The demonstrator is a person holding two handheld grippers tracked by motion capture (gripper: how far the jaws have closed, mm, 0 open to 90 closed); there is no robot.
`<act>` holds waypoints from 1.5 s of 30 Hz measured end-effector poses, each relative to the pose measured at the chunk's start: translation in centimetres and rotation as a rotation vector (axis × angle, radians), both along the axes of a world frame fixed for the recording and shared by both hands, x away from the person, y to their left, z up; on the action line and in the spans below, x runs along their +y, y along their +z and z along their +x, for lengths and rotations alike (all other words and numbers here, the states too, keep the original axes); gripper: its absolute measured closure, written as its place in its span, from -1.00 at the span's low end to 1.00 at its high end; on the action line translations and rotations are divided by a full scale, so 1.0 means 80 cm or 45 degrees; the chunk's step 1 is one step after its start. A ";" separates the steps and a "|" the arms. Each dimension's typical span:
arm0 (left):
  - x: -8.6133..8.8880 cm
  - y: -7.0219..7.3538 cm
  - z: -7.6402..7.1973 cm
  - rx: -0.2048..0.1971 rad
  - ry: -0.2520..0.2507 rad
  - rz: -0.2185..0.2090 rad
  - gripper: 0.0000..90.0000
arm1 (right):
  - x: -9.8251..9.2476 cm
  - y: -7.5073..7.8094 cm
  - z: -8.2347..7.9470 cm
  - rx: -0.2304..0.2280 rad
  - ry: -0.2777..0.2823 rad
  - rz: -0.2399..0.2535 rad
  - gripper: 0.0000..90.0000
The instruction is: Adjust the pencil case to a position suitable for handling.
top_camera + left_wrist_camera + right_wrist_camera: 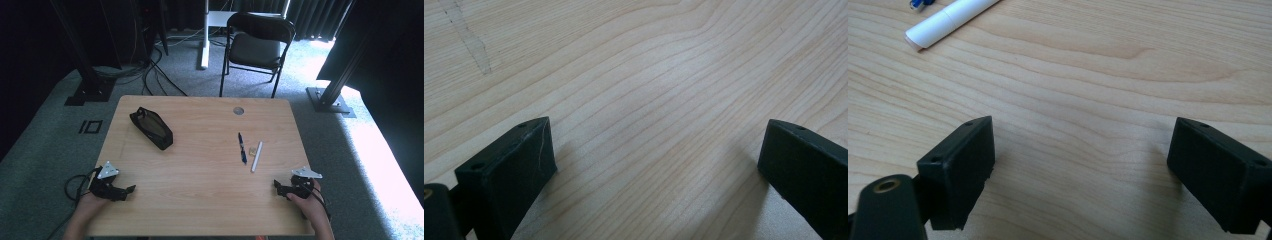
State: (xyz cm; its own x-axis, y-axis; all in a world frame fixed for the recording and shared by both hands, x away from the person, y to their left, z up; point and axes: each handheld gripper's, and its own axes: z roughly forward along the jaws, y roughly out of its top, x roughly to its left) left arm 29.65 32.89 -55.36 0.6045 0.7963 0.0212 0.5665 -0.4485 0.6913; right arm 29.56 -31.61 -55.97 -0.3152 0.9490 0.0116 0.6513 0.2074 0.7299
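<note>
A black pencil case lies at the back left of the wooden table. Right of centre lie a blue pen, a white pen and a small yellowish piece between them. My left gripper rests near the front left edge, jaws wide apart over bare wood, nothing between them. My right gripper rests near the front right, open and empty, with the white pen's end ahead of it and to its left.
A round grommet hole sits near the table's far edge. A black folding chair stands behind the table, and cables run over the grey carpet. Dark frame posts stand at both sides.
</note>
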 end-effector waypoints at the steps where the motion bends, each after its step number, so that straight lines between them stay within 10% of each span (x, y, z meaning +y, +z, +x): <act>1: 0.000 0.000 0.000 0.000 -0.001 0.000 -0.95 | 0.000 0.000 0.000 0.000 0.000 0.000 -0.75; 17: -0.001 0.000 0.000 0.000 -0.007 -0.003 -0.95 | 0.005 0.001 0.007 -0.006 -0.023 -0.006 -0.74; 45: -0.001 0.000 0.000 0.001 -0.008 -0.002 -0.95 | 0.089 0.058 0.056 -0.137 0.181 0.046 -0.74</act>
